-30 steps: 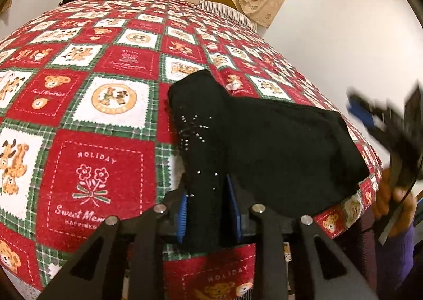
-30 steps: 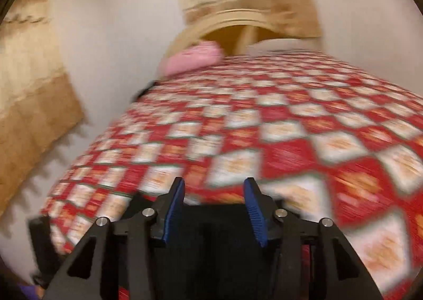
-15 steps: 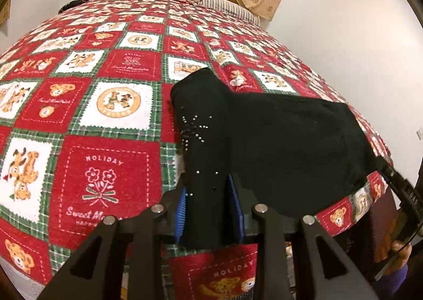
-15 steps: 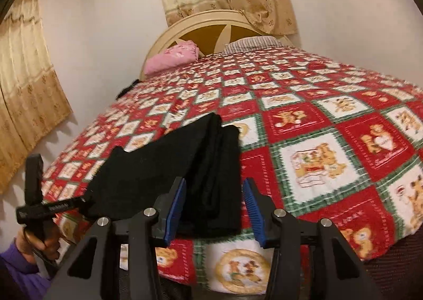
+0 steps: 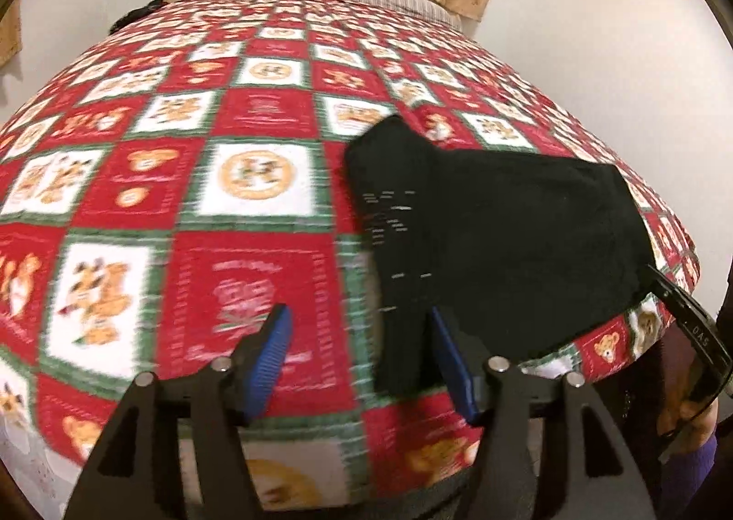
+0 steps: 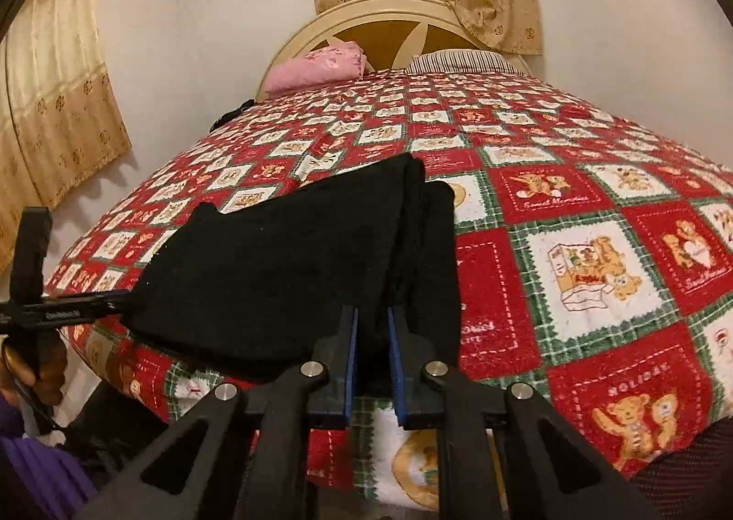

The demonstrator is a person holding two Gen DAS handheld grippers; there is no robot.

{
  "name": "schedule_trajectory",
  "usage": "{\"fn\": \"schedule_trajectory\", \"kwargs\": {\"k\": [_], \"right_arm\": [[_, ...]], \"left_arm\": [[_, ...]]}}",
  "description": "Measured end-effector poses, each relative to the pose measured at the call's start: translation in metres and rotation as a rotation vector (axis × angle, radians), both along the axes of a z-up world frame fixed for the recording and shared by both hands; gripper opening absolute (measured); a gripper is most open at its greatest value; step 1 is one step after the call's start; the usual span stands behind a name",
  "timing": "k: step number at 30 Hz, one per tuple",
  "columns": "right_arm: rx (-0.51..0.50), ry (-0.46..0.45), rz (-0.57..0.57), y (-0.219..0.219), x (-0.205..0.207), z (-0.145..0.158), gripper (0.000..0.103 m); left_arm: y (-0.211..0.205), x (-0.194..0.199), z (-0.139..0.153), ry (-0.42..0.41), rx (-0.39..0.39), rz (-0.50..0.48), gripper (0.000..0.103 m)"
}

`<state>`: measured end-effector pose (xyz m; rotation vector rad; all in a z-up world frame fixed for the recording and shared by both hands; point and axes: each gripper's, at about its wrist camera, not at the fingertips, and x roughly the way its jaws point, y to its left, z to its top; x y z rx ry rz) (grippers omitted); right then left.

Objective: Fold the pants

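We see the black pants [image 6: 293, 272] folded flat at the near edge of the bed's quilt [image 6: 572, 254]. Our left gripper [image 5: 362, 336] is opening, its 2 pads off the fabric. Our right gripper [image 6: 372, 327] is closing, pinching the pants' near edge.

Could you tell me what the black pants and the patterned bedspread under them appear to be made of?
The black pants look like a soft, matte knit or fleece: no sheen, a fuzzy surface, limp thick folds, and small shiny studs in the left wrist view. The bedspread looks like napped, printed flannel or terry, slightly fuzzy, though the exact fibre is unclear.
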<state>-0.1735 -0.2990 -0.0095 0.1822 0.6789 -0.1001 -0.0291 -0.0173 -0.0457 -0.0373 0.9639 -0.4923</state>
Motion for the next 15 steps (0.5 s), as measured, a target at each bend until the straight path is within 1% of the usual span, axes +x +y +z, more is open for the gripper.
{"fn": "schedule_trajectory", "kwargs": {"k": [2, 5, 7, 9, 11, 13, 15], "right_arm": [[-0.015, 0.016, 0.002, -0.001, -0.004, 0.004, 0.011], [-0.036, 0.053, -0.011, -0.004, -0.008, -0.001, 0.011], [0.008, 0.051, -0.027, -0.01, -0.01, -0.01, 0.011], [0.068, 0.039, -0.043, -0.017, -0.012, -0.014, 0.012], [0.093, 0.035, -0.042, -0.021, -0.012, -0.014, 0.012], [0.106, 0.038, -0.024, -0.023, -0.012, -0.008, 0.014], [0.079, 0.004, -0.049, -0.024, -0.017, 0.01, 0.019]], "left_arm": [[0.011, 0.002, 0.004, -0.006, -0.021, 0.017, 0.065], [0.01, 0.01, 0.016, -0.072, -0.006, 0.03, 0.065], [0.001, 0.017, 0.025, -0.112, 0.001, 0.016, 0.065], [-0.013, 0.023, 0.035, -0.158, -0.007, -0.018, 0.065], [-0.032, 0.029, 0.041, -0.2, 0.02, -0.047, 0.065], [-0.047, 0.036, 0.043, -0.206, 0.035, -0.064, 0.065], [-0.055, 0.038, 0.046, -0.213, 0.027, -0.087, 0.065]]}}
